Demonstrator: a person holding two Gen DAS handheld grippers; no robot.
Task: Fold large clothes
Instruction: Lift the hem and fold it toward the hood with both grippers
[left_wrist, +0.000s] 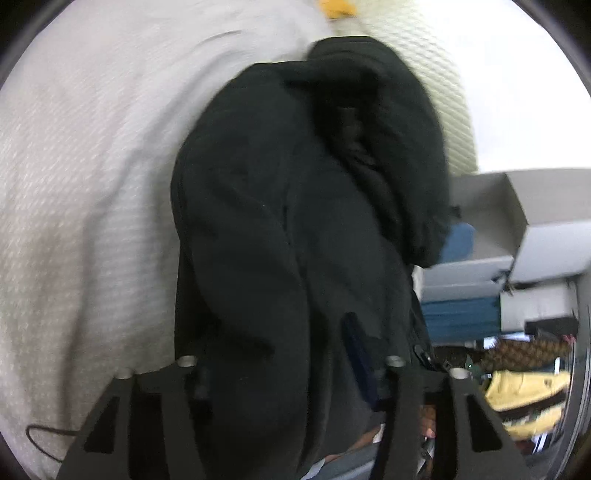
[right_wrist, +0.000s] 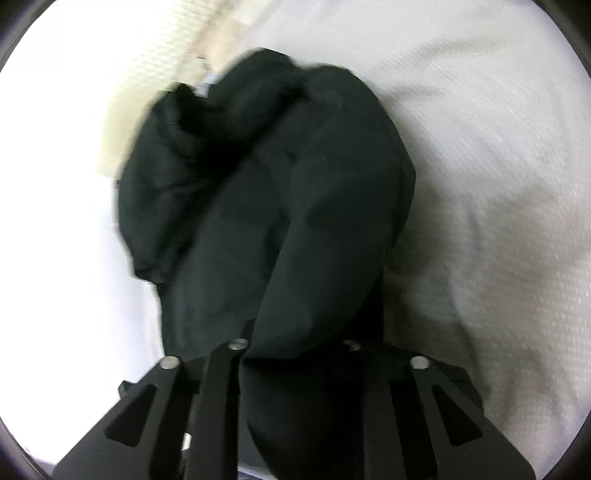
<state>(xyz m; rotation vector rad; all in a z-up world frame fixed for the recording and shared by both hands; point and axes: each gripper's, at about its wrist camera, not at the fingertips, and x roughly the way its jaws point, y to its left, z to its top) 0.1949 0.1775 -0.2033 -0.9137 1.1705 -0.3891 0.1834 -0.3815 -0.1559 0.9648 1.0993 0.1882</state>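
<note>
Black jacket (left_wrist: 295, 229) hangs bunched from both my tools over the white bed (left_wrist: 81, 177), long axis running away from me; left tool (left_wrist: 291, 365) and right tool (right_wrist: 295, 347) each pinch its near edge.

A bulky black garment (left_wrist: 295, 229) hangs bunched in thick folds, draped over the white textured bedding (left_wrist: 92, 184).
</note>
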